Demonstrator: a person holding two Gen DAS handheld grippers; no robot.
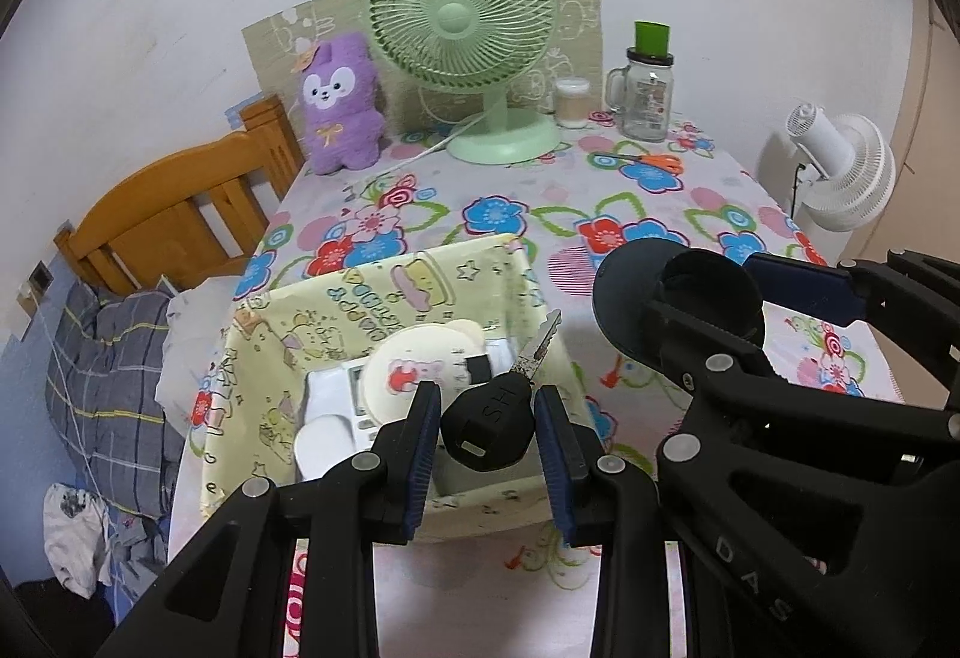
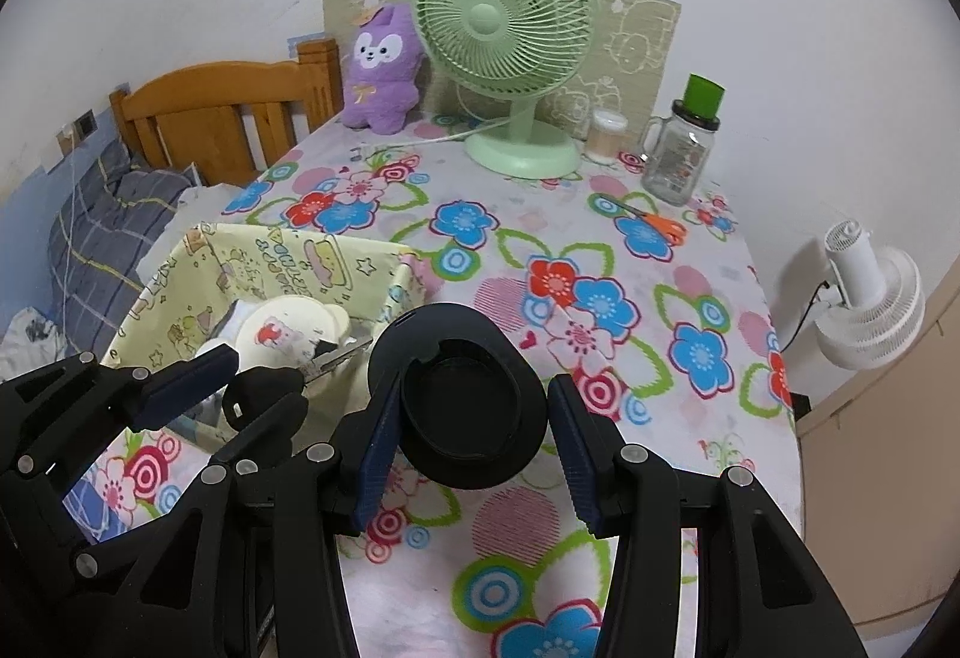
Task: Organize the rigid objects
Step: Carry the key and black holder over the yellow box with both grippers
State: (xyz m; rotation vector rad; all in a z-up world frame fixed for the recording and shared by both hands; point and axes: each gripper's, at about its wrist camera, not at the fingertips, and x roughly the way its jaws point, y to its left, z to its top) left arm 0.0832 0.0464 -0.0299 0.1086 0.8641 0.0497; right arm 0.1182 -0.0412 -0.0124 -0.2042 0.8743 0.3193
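My left gripper (image 1: 487,421) is shut on a key (image 1: 489,427) by its black head, the metal blade pointing forward. It hangs over a yellow cartoon-print box (image 1: 384,286). Inside the box lie a cream round case (image 1: 414,370) and a white remote-like device (image 1: 336,394). My right gripper (image 2: 474,406) is shut on a black round holder (image 2: 468,400) with a raised ring, just right of the box (image 2: 270,262) and above the floral tablecloth (image 2: 600,298). The left wrist view shows the holder (image 1: 678,292) at the right. In the right wrist view the left gripper (image 2: 252,394) carries the key (image 2: 258,395).
At the back of the table stand a green desk fan (image 2: 510,22), a purple plush (image 2: 381,64), a small white tub (image 2: 606,133) and a glass jar with a green lid (image 2: 681,154). Orange scissors (image 2: 657,223) lie near the jar. A wooden headboard (image 2: 228,112) is at the left, a white fan (image 2: 870,298) at the right.
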